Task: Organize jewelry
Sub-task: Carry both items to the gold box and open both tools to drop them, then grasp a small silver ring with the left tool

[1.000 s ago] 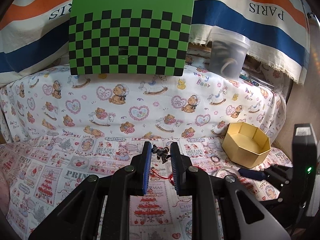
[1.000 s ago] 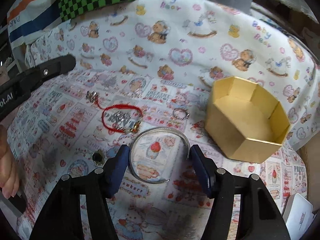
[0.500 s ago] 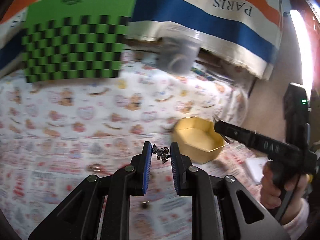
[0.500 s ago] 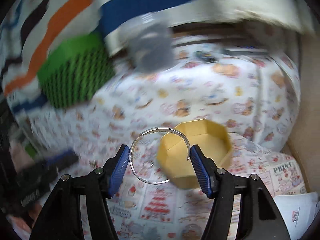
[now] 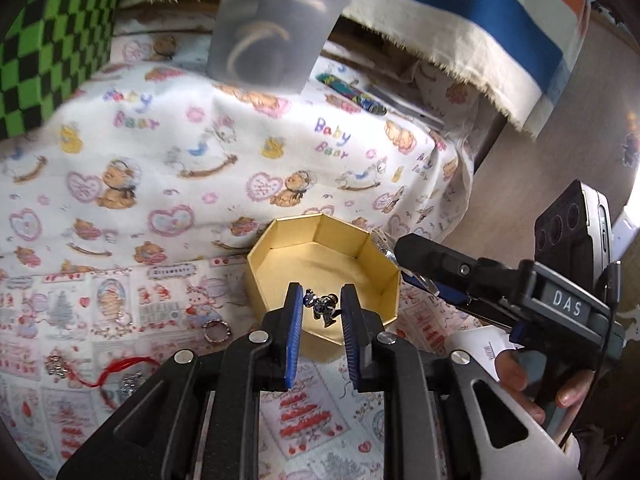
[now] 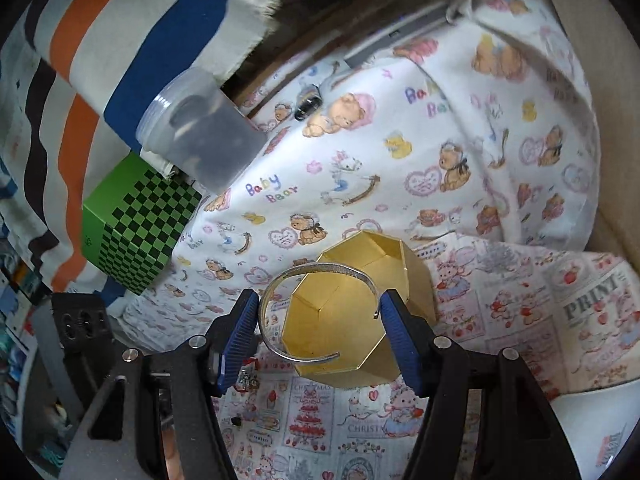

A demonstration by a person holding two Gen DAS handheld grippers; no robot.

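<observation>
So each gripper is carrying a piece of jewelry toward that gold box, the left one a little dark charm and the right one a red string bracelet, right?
Not quite. The right gripper holds a silver open bangle, as the right wrist view shows; the red string bracelet lies on the cloth in the left wrist view. The rest stands: the left gripper holds a little dark charm over the gold box.

gold box (image 5: 320,256) open, right gripper (image 5: 404,256) beside rim

Black jaws carry ribbed blue pads (image 5: 294,336) (silver screws behind).
</observation>
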